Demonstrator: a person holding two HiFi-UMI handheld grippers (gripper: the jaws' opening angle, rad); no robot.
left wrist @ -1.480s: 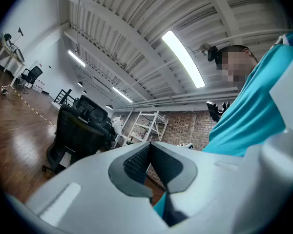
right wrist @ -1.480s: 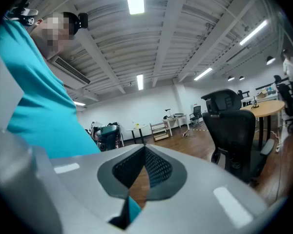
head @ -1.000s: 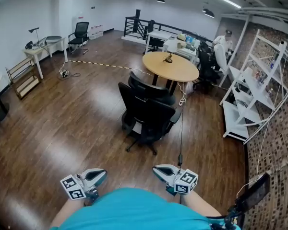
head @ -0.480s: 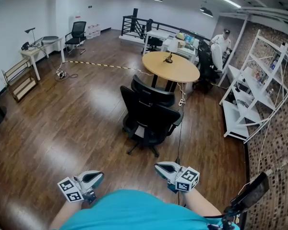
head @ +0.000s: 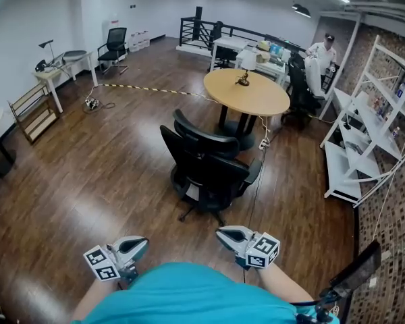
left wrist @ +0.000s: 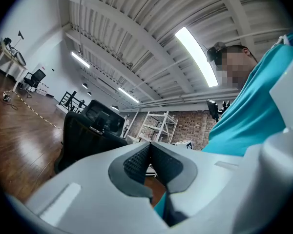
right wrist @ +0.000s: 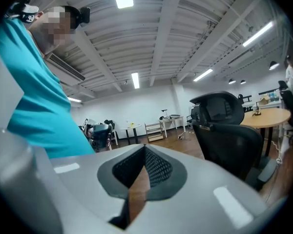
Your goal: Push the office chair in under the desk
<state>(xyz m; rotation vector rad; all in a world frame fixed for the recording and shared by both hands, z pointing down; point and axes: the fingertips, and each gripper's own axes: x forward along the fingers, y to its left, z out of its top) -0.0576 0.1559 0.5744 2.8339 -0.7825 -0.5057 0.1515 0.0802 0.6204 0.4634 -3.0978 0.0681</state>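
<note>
Since the earlier frame the person in the teal top has stepped forward, so the black mesh office chair with headrest sits a little closer in the head view. Both tools stay low in front of the body.

The left gripper and right gripper are both clenched with nothing between the pads. Neither touches the chair.

The push looks not yet begun. The chair stands on the wood floor with its back to the person, just short of the round light-wood desk on a black pedestal. Reaching the backrest and rolling it in remain.

A thin dark cable hangs from the desk edge beside the chair and could catch the castors. White metal shelving stands to the right.
</note>
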